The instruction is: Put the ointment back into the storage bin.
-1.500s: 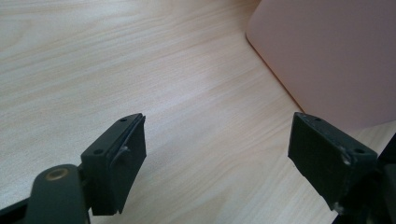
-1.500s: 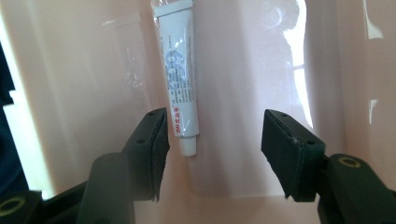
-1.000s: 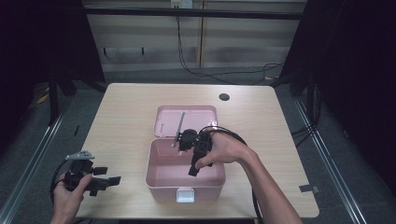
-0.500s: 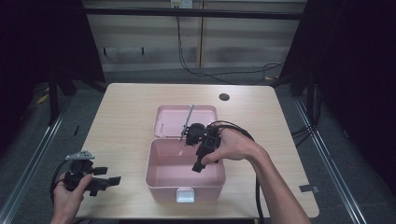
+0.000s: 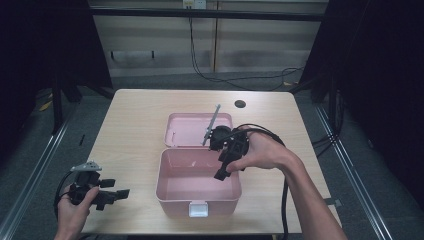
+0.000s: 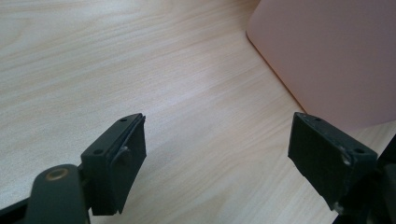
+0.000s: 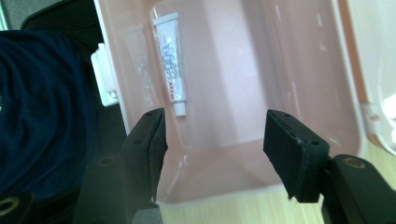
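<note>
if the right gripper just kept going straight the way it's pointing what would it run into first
Most likely the floor of the open pink box. The right gripper, jaws open and empty, points down into it. The white tube lies ahead along the box's near wall, slightly off the line, though depth is hard to judge.

Pink plastic box (image 5: pixel 198 192), rectangular with rounded corners, standing open near the front edge of the worktop; its lid (image 5: pixel 192 129) lies folded back flat behind it, and a white latch (image 5: pixel 198 209) sits on the front wall. Inside lies a small white tube (image 7: pixel 170 60) (printed label, lettering too small to read), resting against the box's inner wall beside the latch.
</note>
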